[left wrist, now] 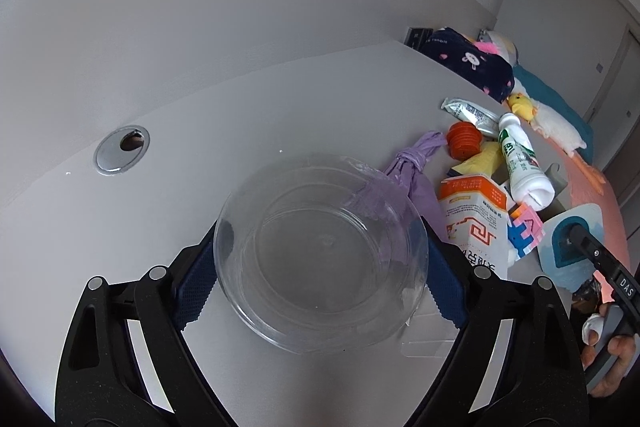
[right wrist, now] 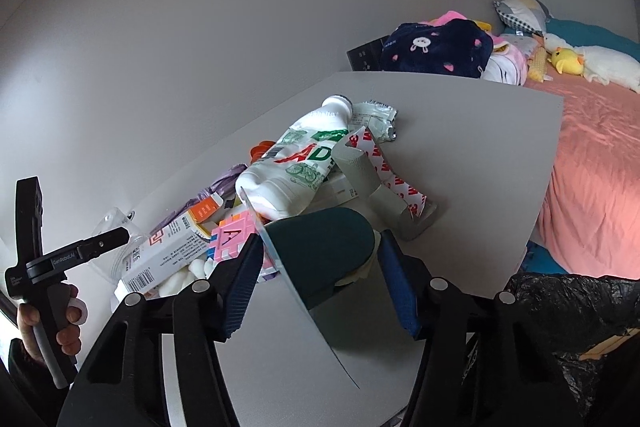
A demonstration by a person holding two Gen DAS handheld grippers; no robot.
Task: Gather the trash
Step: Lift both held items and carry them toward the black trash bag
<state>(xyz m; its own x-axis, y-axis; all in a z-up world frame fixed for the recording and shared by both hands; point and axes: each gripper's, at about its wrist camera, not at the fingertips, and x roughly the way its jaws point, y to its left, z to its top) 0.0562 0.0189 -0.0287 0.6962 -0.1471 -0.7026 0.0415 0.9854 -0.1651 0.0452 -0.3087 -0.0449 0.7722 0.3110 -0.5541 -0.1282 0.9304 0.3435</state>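
We see the left hand-held gripper (left wrist: pixel 320 267) pinching a clear plastic bowl (left wrist: pixel 320 251) between its blue pads (left wrist: pixel 196 287), one pad on each side of the rim, above the white surface (left wrist: pixel 240 107). Just beside the bowl to the right lies a knotted purple plastic bag (left wrist: pixel 412 167), and past it a heap of trash: an orange-and-white carton (left wrist: pixel 476 223), a white bottle with green print (left wrist: pixel 520 163) lying on its side, an orange ribbed cap (left wrist: pixel 464 139), a silver wrapper (left wrist: pixel 472 115) and a pink puzzle block (left wrist: pixel 524 227).

The right hand-held gripper (right wrist: pixel 320 267) holds a dark teal blister package on a pale backing card (right wrist: pixel 320 247); the left pad touches the card, though we cannot tell whether the right pad presses the teal shell or sits just beside it (the view there is foreshortened). Behind it lies the bottle, next to a grey holder with red-and-white adhesive strips (right wrist: pixel 376 171). A black bin bag (right wrist: pixel 580 327) gapes at the lower right, below the surface edge. Beyond the surface is a bed with a pink sheet (right wrist: pixel 592 167), a navy rabbit-print blanket (right wrist: pixel 436 51) and a yellow plush duck (right wrist: pixel 568 61).
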